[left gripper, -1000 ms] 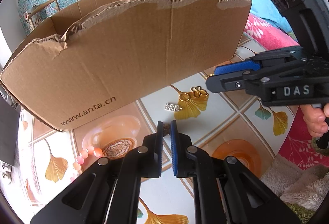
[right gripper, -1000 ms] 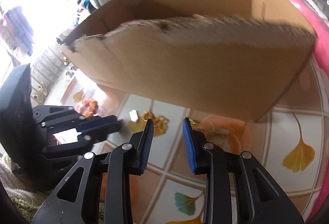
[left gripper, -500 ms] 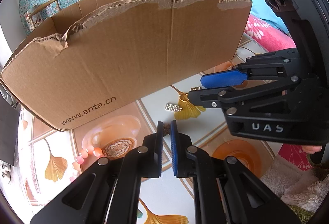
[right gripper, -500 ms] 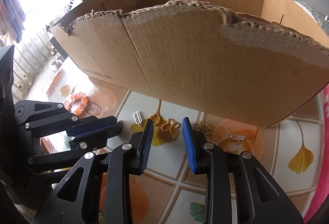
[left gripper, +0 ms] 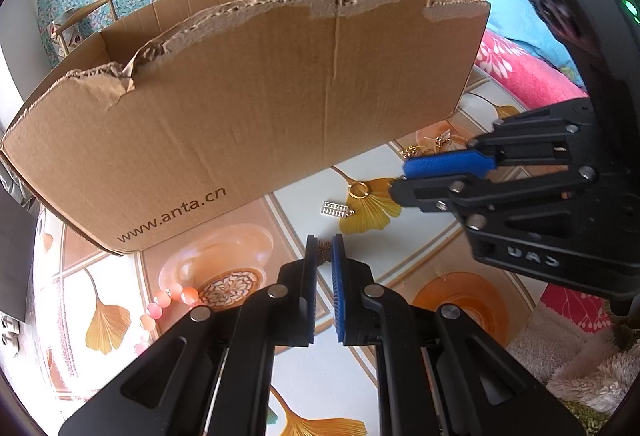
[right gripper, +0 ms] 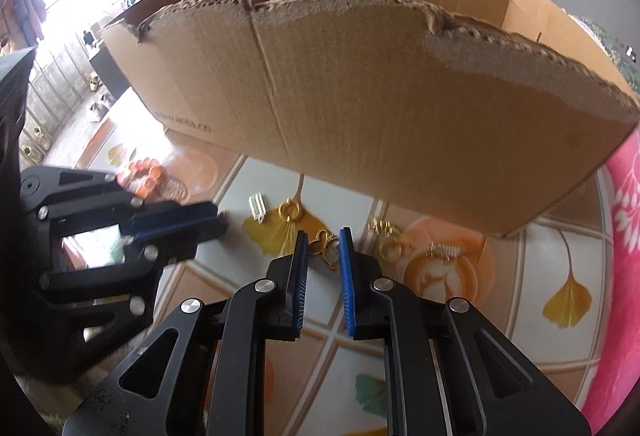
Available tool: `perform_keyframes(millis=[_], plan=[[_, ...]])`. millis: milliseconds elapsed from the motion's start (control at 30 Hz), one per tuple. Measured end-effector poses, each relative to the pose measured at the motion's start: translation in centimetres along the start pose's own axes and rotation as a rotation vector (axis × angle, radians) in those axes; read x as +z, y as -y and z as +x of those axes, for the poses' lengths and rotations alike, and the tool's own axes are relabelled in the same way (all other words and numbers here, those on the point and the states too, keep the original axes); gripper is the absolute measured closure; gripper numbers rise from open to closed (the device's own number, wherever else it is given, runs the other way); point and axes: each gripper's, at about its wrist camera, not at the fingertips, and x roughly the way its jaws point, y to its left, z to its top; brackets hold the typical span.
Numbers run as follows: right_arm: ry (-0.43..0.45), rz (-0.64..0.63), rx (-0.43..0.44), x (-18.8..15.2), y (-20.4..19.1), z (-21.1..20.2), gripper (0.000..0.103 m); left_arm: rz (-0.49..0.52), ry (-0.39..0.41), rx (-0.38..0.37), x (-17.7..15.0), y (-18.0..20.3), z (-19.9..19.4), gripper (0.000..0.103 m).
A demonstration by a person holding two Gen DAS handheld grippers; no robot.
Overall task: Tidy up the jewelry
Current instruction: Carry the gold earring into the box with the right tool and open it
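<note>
Now your right hand-held gripper [right gripper: 323, 250] is lined up on the gold figure-eight pendant [right gripper: 325, 244], which lies flat on the table [right gripper: 520, 320] between the two blue pads, with a moderate gap and nothing gripped yet. To do this well, I would lower straight down until the tips nearly touch the tabletop, keep the pendant centred in the gap, then close slowly; a thin flat piece like this will likely slide or flip if one pad reaches it first.

Your left hand-held gripper [left gripper: 321, 250] has its jaws almost closed, only a narrow slit showing. A small brown flower-shaped piece [left gripper: 322, 248] shows in that slit at the tips; whether it is pinched or just lying behind them, you cannot tell.

Other jewelry is close by: the gold ring [right gripper: 289, 211] and the silver comb-shaped charm [right gripper: 257, 204] just left and farther off, a gold cluster [right gripper: 382, 227] and a crystal bar piece [right gripper: 443, 251] to the right, and the pink bead bracelet [left gripper: 168, 302] far left. Keep the pads from sweeping these.

The cardboard box [right gripper: 360, 107] stands just beyond, its torn near wall high. Judging by the layout, you must lift well up to clear that ragged edge. The left tool sits close on the left, so the open room is up and toward you.
</note>
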Motion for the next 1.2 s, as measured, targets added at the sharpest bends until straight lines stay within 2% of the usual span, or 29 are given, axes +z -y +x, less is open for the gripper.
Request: perform_keyframes(millis=[300, 533, 600, 867, 1033, 1200], plan=[[-0.007, 0.019, 0.008, -1.8, 1.1, -1.2, 0.090, -0.001, 0.007, 0.000, 0.1, 0.0, 0.0, 0.096], [0.014, 0.019, 0.014, -2.2, 2.2, -3.0, 0.090, -0.015, 0.011, -0.011, -0.3, -0.2, -0.2, 0.096], [0.018, 0.018, 0.017, -1.9, 1.7, -2.5, 0.090, -0.016, 0.017, -0.011, -0.3, -0.2, -0.4, 0.096], [0.049, 0.009, 0.025, -1.9, 1.7, -4.9, 0.090, 0.002, 0.048, -0.003, -0.1, 0.1, -1.8, 0.096], [0.082, 0.007, 0.051, -1.3, 1.4, -6.8, 0.090, 0.007, 0.097, -0.019, 0.4, 0.0, -4.0, 0.096], [0.173, -0.036, 0.074, 0.5, 0.7, -10.8, 0.090, 0.015, 0.206, -0.041, 2.8, -1.0, -8.3, 0.096]])
